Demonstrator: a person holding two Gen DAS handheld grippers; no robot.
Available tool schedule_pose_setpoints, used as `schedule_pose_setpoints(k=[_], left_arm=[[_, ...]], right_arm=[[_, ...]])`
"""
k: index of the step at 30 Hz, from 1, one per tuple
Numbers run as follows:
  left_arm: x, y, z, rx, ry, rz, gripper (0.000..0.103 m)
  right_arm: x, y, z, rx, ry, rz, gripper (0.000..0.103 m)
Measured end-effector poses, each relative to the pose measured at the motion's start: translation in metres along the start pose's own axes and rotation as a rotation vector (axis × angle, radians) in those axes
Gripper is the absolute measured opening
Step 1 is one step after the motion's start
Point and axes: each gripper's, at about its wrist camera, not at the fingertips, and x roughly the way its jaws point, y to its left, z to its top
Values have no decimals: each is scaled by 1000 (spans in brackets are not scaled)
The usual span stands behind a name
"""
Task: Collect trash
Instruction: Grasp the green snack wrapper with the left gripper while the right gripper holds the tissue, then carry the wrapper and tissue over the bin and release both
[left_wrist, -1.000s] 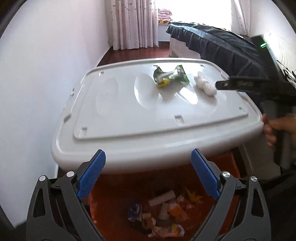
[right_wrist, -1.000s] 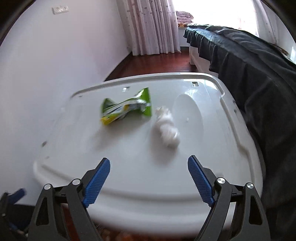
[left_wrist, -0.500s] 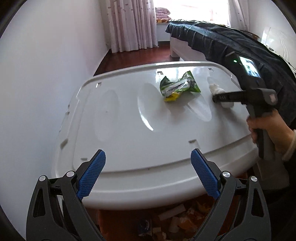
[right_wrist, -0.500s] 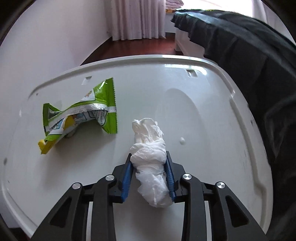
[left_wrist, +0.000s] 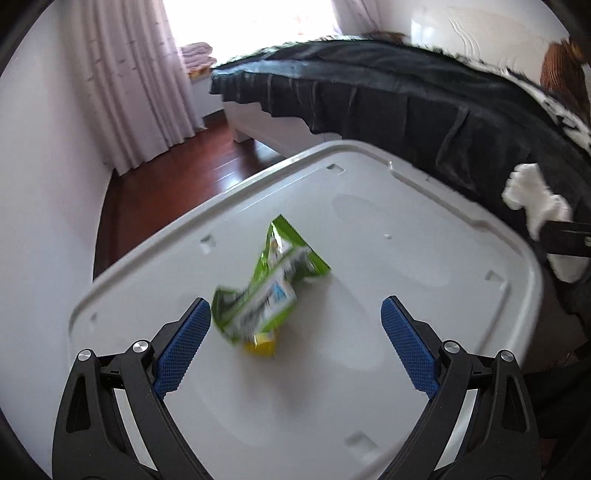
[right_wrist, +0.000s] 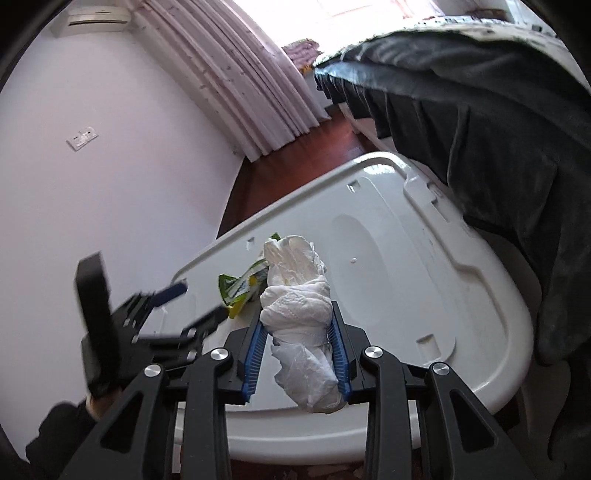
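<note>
The right gripper (right_wrist: 299, 350) has lifted the white tissue (right_wrist: 301, 314) off the white lid (left_wrist: 369, 387), and its jaws are closed tightly on it, so one piece of trash is now collected. The left gripper (left_wrist: 295, 347) has moved over the lid with jaws wide open around the green wrapper (left_wrist: 269, 295), which lies near the middle; this piece probably comes next.
</note>
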Motion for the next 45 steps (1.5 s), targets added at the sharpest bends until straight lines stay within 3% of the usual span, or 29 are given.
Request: schedule_pose_setpoints(k=[4,11,12,14,16,21,23,29,37,41,45], left_arm=[[37,6,9,50,14,30,91],[102,11,-2,98,119,99,89],[107,13,-4,94,130,106,86],[108,19,-3,35,112,53,51],[110,22,1,-8,122,33,36],[98,16,-2,-71,95,60,23],[85,16,-5,-119,85,40,20],[11,15,-27,-264,55,87,20],[-125,-7,-95,-430,-4,237,20],[-168,-40,-143,-454,6,293,20],[-187,-74,-197,-469,56,336,20]], right_arm=[[4,-5,10,38,-4,41,33],[12,5,15,28,20,62,33],[12,8,16,15,14,55,33],[14,13,18,-4,11,46,33],[16,15,18,-6,17,50,33],[22,17,16,-14,29,42,33],[21,21,14,-30,24,21,33],[21,23,12,-43,23,22,33],[-1,46,-14,-111,-16,47,33],[-29,69,-68,-208,-16,75,33],[-44,78,-158,-319,56,19,33]])
